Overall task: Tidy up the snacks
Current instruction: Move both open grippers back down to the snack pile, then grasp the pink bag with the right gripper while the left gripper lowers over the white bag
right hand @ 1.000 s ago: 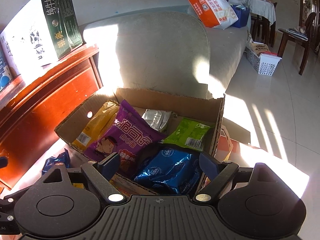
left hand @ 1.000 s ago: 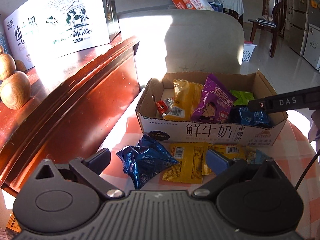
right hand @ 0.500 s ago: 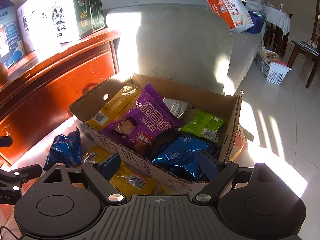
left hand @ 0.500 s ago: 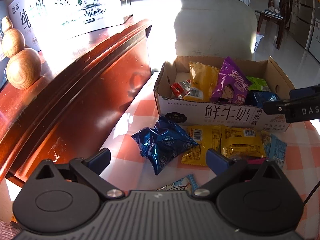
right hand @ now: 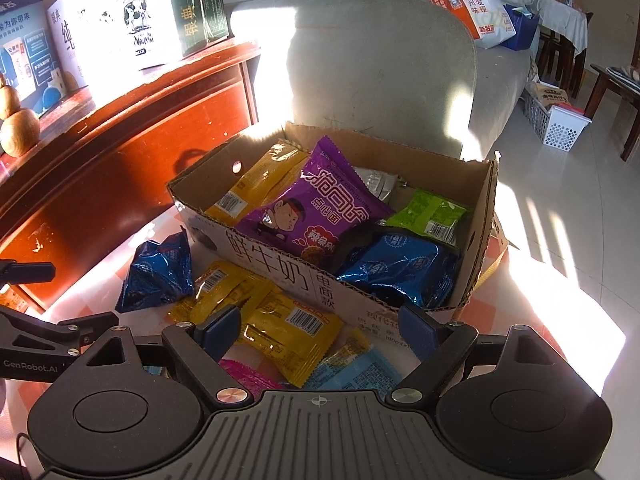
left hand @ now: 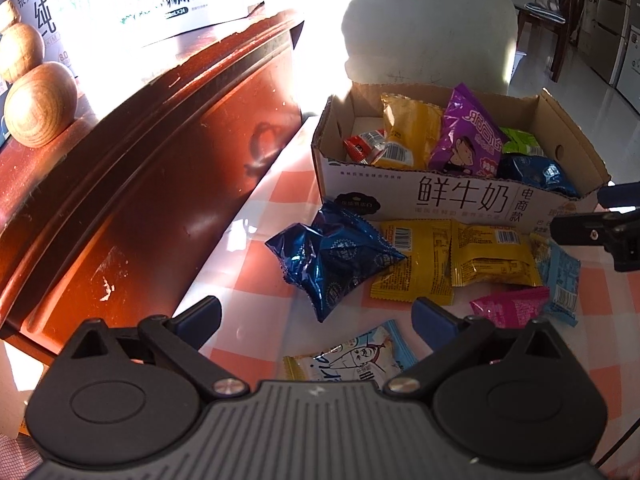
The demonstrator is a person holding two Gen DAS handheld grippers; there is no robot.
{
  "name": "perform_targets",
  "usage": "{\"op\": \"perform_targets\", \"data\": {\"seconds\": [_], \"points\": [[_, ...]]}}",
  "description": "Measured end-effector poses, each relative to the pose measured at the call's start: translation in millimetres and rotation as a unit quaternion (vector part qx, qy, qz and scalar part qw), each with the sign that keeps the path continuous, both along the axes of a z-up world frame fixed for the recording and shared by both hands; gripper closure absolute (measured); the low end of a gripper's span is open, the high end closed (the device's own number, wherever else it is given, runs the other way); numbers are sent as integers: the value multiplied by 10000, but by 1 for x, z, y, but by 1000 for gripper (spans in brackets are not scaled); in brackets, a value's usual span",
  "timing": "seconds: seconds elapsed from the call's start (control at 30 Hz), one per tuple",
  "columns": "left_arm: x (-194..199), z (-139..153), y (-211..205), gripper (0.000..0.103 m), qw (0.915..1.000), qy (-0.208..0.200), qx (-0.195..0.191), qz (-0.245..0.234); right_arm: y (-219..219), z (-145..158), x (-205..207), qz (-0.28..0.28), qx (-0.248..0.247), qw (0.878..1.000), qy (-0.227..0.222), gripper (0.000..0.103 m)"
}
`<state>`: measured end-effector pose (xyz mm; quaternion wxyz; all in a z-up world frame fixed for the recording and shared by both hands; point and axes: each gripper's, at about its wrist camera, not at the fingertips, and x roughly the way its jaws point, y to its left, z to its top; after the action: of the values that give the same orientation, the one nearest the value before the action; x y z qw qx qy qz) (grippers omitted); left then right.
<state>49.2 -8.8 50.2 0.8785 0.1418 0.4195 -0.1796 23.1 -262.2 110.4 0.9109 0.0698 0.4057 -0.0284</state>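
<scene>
A cardboard box [left hand: 460,196] [right hand: 280,264] on a checked tablecloth holds several snack packets: yellow, purple [right hand: 312,212], green [right hand: 432,212] and blue [right hand: 400,268]. In front of it lie a dark blue packet [left hand: 336,256] [right hand: 160,272], yellow packets [left hand: 452,256] [right hand: 280,316], a pink packet [left hand: 508,308] and light blue ones. My left gripper [left hand: 316,316] hovers open just short of the dark blue packet, nothing between its fingers. My right gripper [right hand: 320,324] is open above the yellow packets at the box's front wall, holding nothing.
A red wooden cabinet [left hand: 140,168] stands close on the left, carrying milk cartons [right hand: 132,20] and wooden balls [left hand: 40,104]. A grey sofa [right hand: 380,64] rises behind the box. A cartoon-printed packet [left hand: 360,356] lies near my left gripper. A white basket [right hand: 556,124] sits on the floor.
Both grippers have drawn back from the box, so more loose packets on the cloth show. The right gripper, earlier over the box's inside, now hangs over the yellow packets in front.
</scene>
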Motion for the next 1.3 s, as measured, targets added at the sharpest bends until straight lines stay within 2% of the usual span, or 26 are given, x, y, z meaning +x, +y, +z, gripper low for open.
{"op": "perform_targets", "data": {"seconds": [0.2, 0.53, 0.93, 1.17, 1.3], "points": [[1, -8, 1, 2, 9999, 151, 45, -2, 0, -9, -9, 41, 529, 9980, 334, 16], [6, -20, 4, 2, 9986, 508, -21, 135, 12, -34, -4, 105, 1232, 9871, 1021, 16], [14, -45, 0, 2, 9944, 1033, -108, 196, 37, -53, 8, 106, 1012, 9858, 1334, 16], [16, -60, -10, 2, 9941, 1076, 59, 152, 44, -59, 12, 122, 746, 9886, 1305, 15], [15, -61, -9, 3, 9949, 991, -5, 179, 46, -61, 13, 86, 723, 9885, 1325, 18]]}}
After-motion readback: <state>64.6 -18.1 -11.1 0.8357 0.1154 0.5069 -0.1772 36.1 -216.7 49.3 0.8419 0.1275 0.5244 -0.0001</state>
